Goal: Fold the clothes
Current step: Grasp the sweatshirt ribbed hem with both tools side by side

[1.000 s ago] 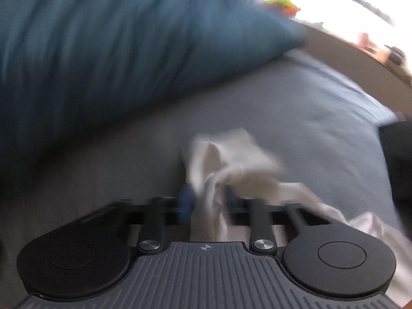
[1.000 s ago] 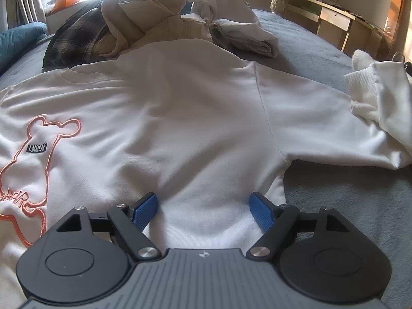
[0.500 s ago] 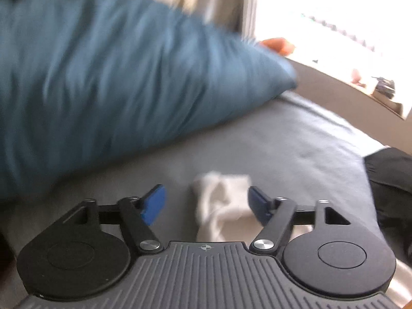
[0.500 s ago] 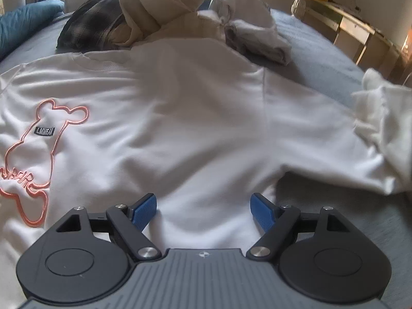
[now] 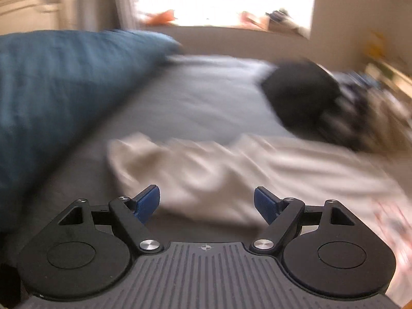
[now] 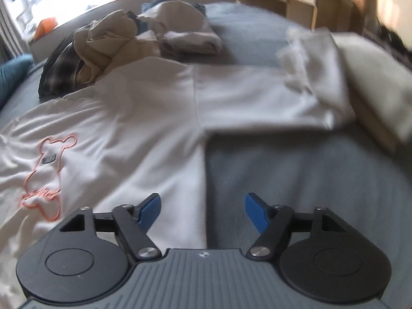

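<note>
A white sweatshirt [image 6: 144, 118] with an orange bear outline [image 6: 49, 164] lies flat on the grey bed sheet [image 6: 296, 175]. Its right sleeve [image 6: 257, 97] stretches out sideways. My right gripper [image 6: 203, 206] hovers over the sweatshirt's side edge, its jaws closing with the edge below the gap and the pads pressing nothing. In the blurred left wrist view the left sleeve [image 5: 195, 170] lies crumpled on the sheet. My left gripper [image 5: 206, 200] is above the sleeve's near end with its jaws opening, and the blue pads [image 5: 148, 200] grip nothing.
A blue pillow [image 5: 51, 90] lies left of the sleeve. A black garment [image 5: 301, 97] and a pile of beige and plaid clothes [image 6: 116, 41] sit beyond the collar. White folded clothing [image 6: 373, 77] rests at the right. A desk [image 6: 303, 0] stands past the bed.
My left gripper let go of the sleeve, opened wide, rolled and drew back. My right gripper rose and shifted right to the sweatshirt's side edge, and its jaws narrowed.
</note>
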{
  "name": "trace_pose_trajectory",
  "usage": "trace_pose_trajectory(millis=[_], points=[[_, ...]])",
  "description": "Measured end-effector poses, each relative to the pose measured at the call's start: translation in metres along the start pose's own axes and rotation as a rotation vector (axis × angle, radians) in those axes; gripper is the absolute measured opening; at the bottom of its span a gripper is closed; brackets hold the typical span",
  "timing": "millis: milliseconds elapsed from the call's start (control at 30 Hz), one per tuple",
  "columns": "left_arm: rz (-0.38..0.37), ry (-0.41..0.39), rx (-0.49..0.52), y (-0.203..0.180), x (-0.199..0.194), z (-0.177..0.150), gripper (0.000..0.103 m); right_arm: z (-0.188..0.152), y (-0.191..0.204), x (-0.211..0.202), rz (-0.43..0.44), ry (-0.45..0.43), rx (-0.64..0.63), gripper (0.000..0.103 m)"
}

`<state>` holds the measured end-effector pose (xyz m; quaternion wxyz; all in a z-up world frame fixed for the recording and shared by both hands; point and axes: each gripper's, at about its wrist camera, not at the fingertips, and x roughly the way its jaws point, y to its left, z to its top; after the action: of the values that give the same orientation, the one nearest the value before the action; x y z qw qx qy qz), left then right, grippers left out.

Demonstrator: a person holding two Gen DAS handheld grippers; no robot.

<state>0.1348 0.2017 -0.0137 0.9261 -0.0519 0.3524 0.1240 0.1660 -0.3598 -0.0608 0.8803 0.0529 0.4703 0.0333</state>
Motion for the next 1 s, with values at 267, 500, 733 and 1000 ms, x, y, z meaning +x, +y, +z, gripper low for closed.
trace_pose_trajectory(millis=[267, 500, 733, 1000], points=[[-0.191, 0.182, 0.169, -0.064, -0.01, -0.067, 0.076, -0.051, -0.022, -0.017, 0.124, 0.146, 0.155, 0.053], [-0.316, 0.384, 0.166, -0.039, -0.025, -0.103, 0.075, -0.098, -0.042, -0.035, 0.208, 0.228, 0.276, 0.049], [-0.466, 0.615, 0.102, -0.008, -0.034, -0.15, 0.065, -0.142, -0.047, -0.039, 0.321, 0.349, 0.355, 0.047], [-0.588, 0.664, 0.015, 0.02, -0.043, -0.177, 0.059, -0.164, -0.045, -0.041, 0.386, 0.398, 0.397, 0.047]])
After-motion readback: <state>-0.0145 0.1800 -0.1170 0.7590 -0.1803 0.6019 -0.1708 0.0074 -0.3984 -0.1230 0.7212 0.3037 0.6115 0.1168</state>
